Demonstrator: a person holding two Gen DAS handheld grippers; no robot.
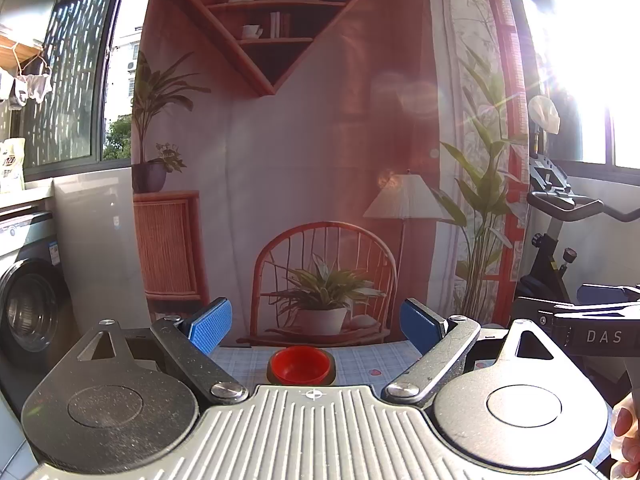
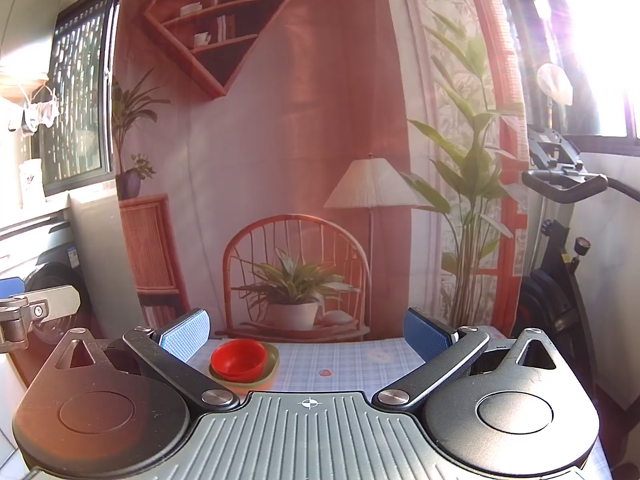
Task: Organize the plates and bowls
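A red bowl [image 1: 299,365] sits on an olive-green square plate [image 1: 331,372] on the checked tablecloth [image 1: 372,360]. In the right wrist view the red bowl [image 2: 238,357] sits on the green plate [image 2: 269,368] at the left of the table. My left gripper [image 1: 316,326] is open and empty, raised above and short of the bowl. My right gripper [image 2: 306,330] is open and empty, to the right of the bowl and raised. Each gripper's side shows in the other's view.
A printed backdrop [image 1: 304,160] of a shelf, chair and plants hangs right behind the table. A washing machine [image 1: 28,304] stands at the left. An exercise bike [image 2: 560,248] stands at the right. Strong sun glare comes from the right window.
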